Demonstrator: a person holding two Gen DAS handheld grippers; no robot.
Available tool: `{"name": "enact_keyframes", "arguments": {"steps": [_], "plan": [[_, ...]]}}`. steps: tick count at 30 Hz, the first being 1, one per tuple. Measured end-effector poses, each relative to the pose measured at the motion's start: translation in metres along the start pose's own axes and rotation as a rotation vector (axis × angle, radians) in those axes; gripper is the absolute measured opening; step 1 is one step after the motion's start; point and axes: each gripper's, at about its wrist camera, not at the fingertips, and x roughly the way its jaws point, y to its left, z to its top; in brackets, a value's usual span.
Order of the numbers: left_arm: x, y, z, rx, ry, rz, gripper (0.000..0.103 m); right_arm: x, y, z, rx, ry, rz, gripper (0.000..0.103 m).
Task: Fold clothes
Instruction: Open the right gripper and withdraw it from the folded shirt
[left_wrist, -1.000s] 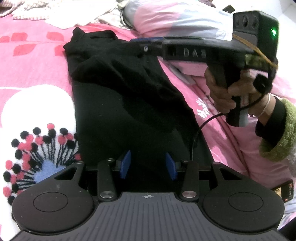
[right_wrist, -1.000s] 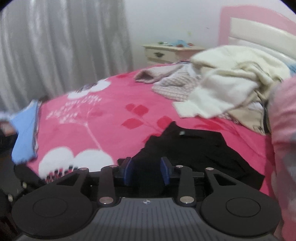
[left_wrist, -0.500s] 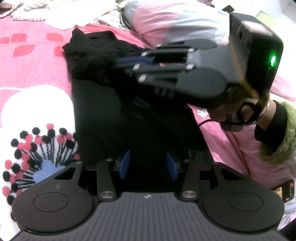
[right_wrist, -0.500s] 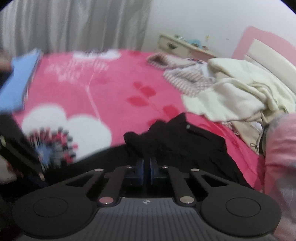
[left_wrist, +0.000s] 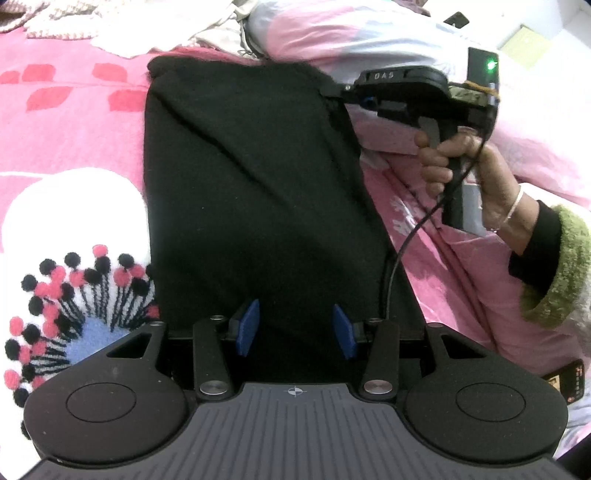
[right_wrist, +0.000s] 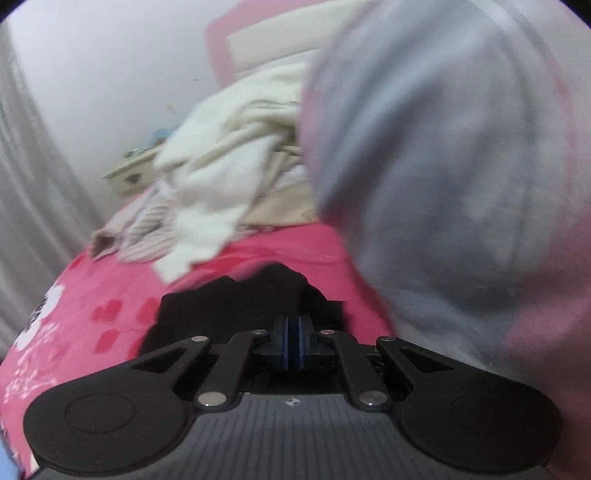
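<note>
A black garment (left_wrist: 255, 192) lies spread lengthwise on the pink bedspread (left_wrist: 74, 122), with diagonal creases across it. My left gripper (left_wrist: 295, 328) is open just above the garment's near edge, nothing between its blue pads (left_wrist: 247, 326). A hand (left_wrist: 458, 166) holds my right gripper (left_wrist: 332, 90) at the garment's far right corner, shut on the cloth there. In the right wrist view the right gripper (right_wrist: 293, 343) has its pads pressed together with the black garment (right_wrist: 229, 306) bunched just ahead of them.
A pile of cream and striped clothes (right_wrist: 221, 177) lies at the head of the bed. A pink and grey quilt roll (right_wrist: 443, 166) fills the right side, close to the right gripper. A nightstand (right_wrist: 129, 173) stands by the curtain. A phone (left_wrist: 565, 380) lies at the lower right.
The right gripper shut on the bunched top of the black garment and drew it out to the far right, so the cloth now lies flat. The left gripper stayed open in place.
</note>
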Motion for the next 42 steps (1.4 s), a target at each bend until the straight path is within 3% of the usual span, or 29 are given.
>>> {"name": "enact_keyframes", "arguments": {"steps": [5, 8, 11, 13, 15, 20, 24, 27, 29, 33, 35, 39, 42], "plan": [[-0.002, -0.003, 0.0, 0.003, 0.0, 0.001, 0.045, 0.021, -0.002, -0.007, -0.069, 0.026, -0.076, 0.006], [-0.004, -0.006, 0.0, 0.004, 0.001, 0.001, 0.045, 0.031, -0.004, -0.011, -0.098, 0.071, -0.112, 0.021], [-0.007, -0.009, 0.0, 0.006, 0.0, 0.0, 0.045, 0.028, -0.002, -0.01, -0.119, 0.089, -0.134, 0.026], [-0.006, -0.007, -0.001, 0.008, -0.001, 0.0, 0.045, 0.019, 0.003, -0.01, -0.138, 0.093, -0.154, 0.031], [-0.005, -0.007, -0.001, 0.01, -0.003, 0.0, 0.045, 0.005, 0.01, -0.009, -0.163, 0.096, -0.168, 0.042], [-0.004, -0.002, -0.001, 0.007, -0.006, -0.004, 0.045, -0.045, 0.022, -0.005, -0.193, 0.123, -0.116, 0.046], [-0.004, -0.003, 0.0, 0.005, -0.005, -0.003, 0.045, -0.065, 0.008, -0.017, -0.07, 0.293, -0.007, 0.043], [-0.003, -0.004, 0.0, 0.01, -0.005, 0.002, 0.045, -0.073, 0.003, -0.04, -0.067, 0.386, -0.002, 0.038], [-0.003, -0.005, -0.001, 0.013, -0.006, 0.006, 0.045, -0.076, 0.005, -0.052, -0.091, 0.397, -0.004, 0.03], [-0.004, -0.008, -0.002, 0.017, -0.008, 0.018, 0.045, -0.073, 0.012, -0.067, -0.133, 0.411, 0.026, 0.024], [-0.004, -0.008, -0.001, 0.016, -0.007, 0.023, 0.045, -0.063, 0.012, -0.074, -0.164, 0.43, 0.005, 0.014], [-0.004, -0.01, -0.001, 0.018, -0.007, 0.03, 0.045, -0.065, -0.001, -0.075, -0.11, 0.458, -0.051, 0.005], [-0.004, -0.011, -0.001, 0.019, -0.007, 0.035, 0.045, -0.072, -0.002, -0.069, -0.118, 0.44, -0.102, 0.005]]}}
